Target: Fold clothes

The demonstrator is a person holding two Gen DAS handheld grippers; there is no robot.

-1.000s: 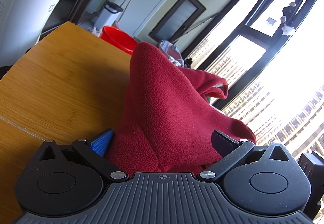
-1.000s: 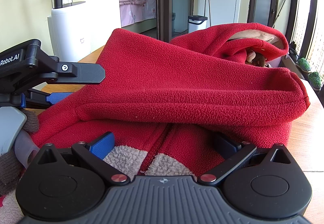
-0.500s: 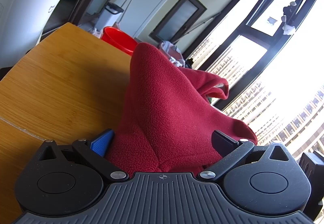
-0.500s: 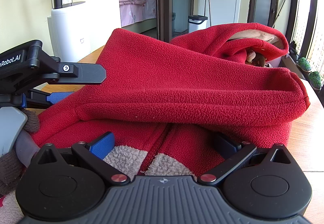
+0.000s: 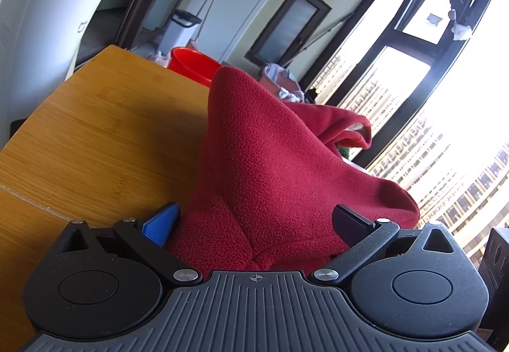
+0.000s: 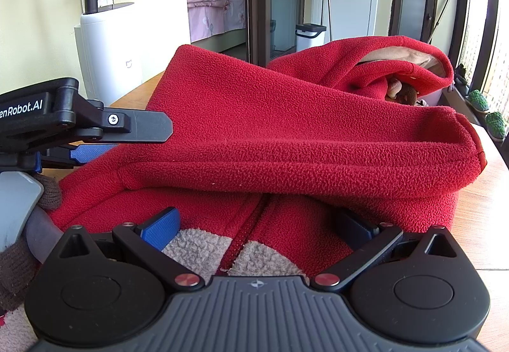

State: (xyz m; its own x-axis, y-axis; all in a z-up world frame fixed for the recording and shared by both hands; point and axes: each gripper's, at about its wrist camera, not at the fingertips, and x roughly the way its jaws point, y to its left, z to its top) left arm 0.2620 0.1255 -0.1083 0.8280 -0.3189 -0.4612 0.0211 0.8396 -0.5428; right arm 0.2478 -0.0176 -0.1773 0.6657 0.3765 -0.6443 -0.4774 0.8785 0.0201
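Left gripper (image 5: 254, 221) and right gripper (image 6: 254, 224), jaws spread wide around bunched red fleece jacket (image 6: 286, 135) on wooden table (image 5: 95, 135); no clamping visible.

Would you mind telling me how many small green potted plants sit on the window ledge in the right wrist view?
2: one green plant farther back on the ledge, a second green plant just in front of it, nearer the camera. The red fleece may hide others.

Red fleece (image 6: 286, 129) covers my right gripper's (image 6: 254, 226) far fingertip; my left gripper (image 5: 254, 220) tips buried in cloth, closure unclear. Brown item in hood (image 6: 402, 92) unidentifiable
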